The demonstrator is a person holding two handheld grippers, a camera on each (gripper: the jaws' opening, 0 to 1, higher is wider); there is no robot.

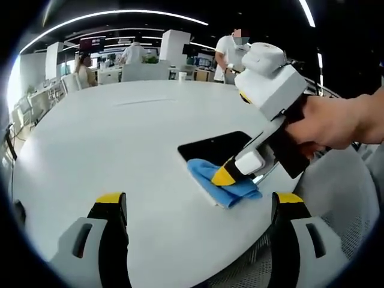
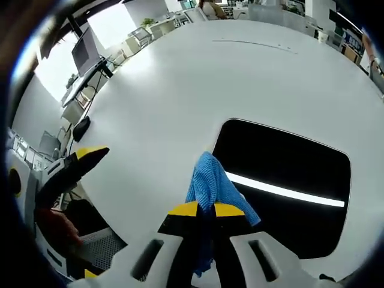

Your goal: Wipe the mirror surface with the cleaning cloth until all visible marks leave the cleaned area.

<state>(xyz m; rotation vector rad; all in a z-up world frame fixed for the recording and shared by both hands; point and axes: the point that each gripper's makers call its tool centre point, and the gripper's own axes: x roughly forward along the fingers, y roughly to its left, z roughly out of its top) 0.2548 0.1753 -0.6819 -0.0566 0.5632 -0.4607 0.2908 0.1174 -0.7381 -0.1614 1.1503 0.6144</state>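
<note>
On the round white tabletop (image 1: 108,138), near its edge, lies a flat rectangular mirror with a dark reflective surface and rounded corners (image 2: 282,174); there are no containers on the tabletop. A crumpled blue woven cleaning cloth (image 2: 210,186) rests on the corner of the mirror, touching the glass. The right hand-held gripper (image 2: 206,210) has its yellow-tipped jaws closed together on the cloth, pinching it against the mirror. The right gripper view shows a bright strip of ceiling light reflected across the mirror, and the left hand-held gripper's yellow tip coming in beside the mirror's far side. In the left gripper view, the left hand-held gripper (image 1: 201,201) has its jaws spread wide apart with nothing between them, hanging just short of the mirror (image 1: 216,147). That view also shows the person's hand (image 1: 336,123) grasping the right hand-held gripper (image 1: 225,176) over the cloth (image 1: 222,180), and people standing well beyond the mirror.
</note>
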